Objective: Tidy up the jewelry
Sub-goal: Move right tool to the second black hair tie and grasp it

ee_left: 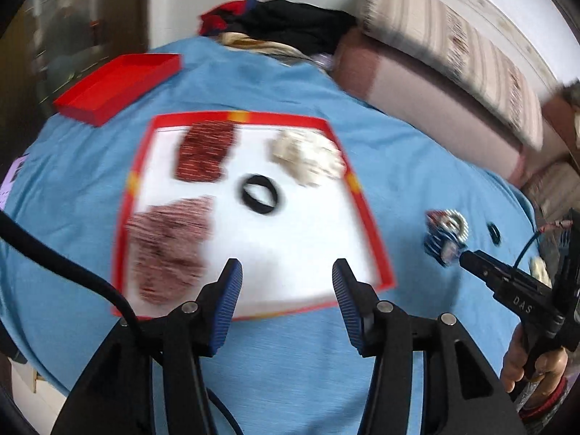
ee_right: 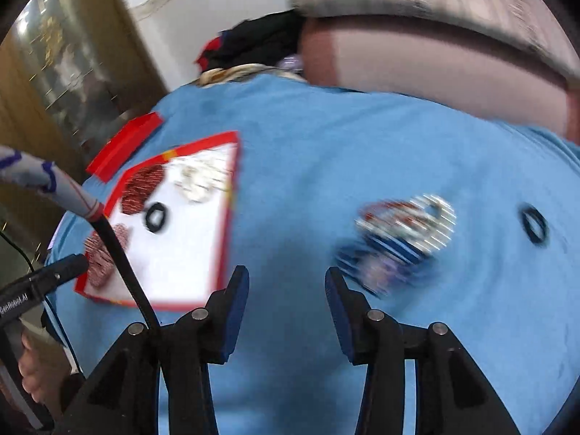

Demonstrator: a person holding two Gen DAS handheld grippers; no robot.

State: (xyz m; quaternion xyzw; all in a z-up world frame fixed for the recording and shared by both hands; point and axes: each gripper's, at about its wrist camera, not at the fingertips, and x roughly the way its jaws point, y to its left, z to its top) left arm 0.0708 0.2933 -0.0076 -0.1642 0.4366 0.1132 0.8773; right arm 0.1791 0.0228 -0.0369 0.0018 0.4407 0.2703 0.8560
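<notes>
Jewelry lay in two groups on the blue bedcover (ee_right: 308, 166): a red-rimmed tray (ee_left: 366, 214) with a white floor held two dark red beaded pieces, a cream beaded cluster (ee_left: 308, 156) and a black ring (ee_left: 259, 199), while a loose blue-and-silver heap (ee_right: 398, 239) and a second black ring (ee_right: 533, 224) rested on the cloth well to the tray's right. The tray's red lid (ee_left: 116, 85) sat apart, beyond its far left corner. The right gripper (ee_right: 286, 308) hung with jaws wide and empty; the heap lay just ahead of it and slightly to its right, close by the right fingertip, its long axis running up and to the right across that view — blur hid finer detail. The left gripper (ee_left: 286, 290) was likewise spread wide and empty, poised over the tray's near edge, so the right hand was clearly the nearer to the loose pieces and seemed the likelier to fetch them. Legible writing was scant: "DAS" on the right gripper's body as seen from the left camera, and what read as "GenRobot.AI" — first letters partly cut off — on the left tool in the right view.
</notes>
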